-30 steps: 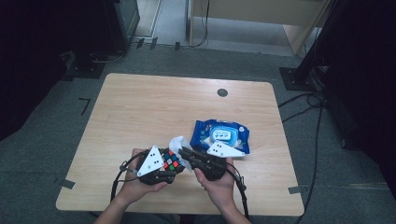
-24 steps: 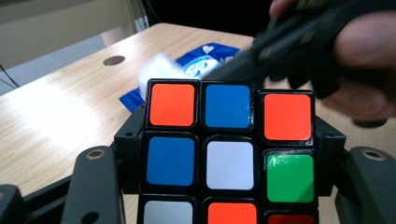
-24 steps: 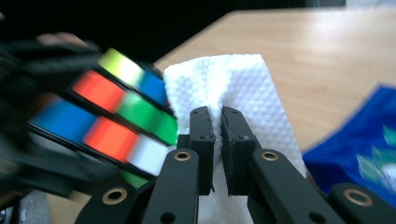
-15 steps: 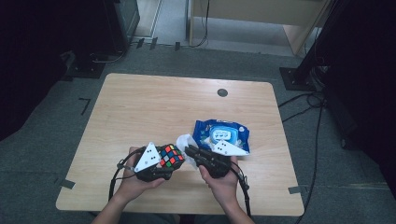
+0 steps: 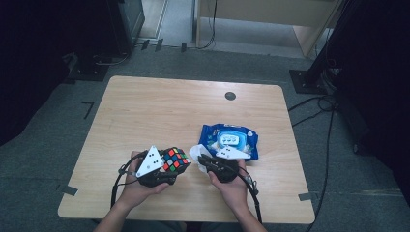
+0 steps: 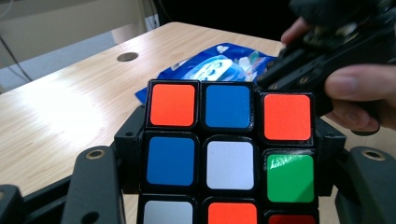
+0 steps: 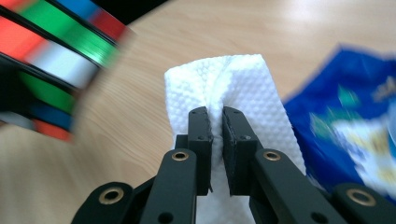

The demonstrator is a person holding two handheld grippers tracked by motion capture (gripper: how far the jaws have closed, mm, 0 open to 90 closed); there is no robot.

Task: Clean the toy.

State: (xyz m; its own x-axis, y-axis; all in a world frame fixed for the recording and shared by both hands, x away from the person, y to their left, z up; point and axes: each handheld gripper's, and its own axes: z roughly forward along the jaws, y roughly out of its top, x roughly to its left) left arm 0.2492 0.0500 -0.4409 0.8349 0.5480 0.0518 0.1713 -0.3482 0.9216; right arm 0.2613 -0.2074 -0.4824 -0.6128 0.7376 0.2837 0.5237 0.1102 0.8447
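The left hand-held gripper [image 5: 167, 171] clamps a scrambled puzzle cube [image 5: 175, 159] just above the desk [image 5: 145, 106] near its front edge, while to its right the right hand-held gripper [image 5: 202, 161] pinches a folded white wipe [image 7: 229, 88] (pulled, it seems, from the blue wipe pack [image 5: 229, 140] behind it). The wipe is held only along a narrow crease, so rubbing it hard against the cube could tug it free. A sideways push could also twist the cube in the left jaws.

A lab: bare wooden table [image 5: 145, 111], floor cables [image 5: 319, 104], equipment stands [image 5: 309, 79].
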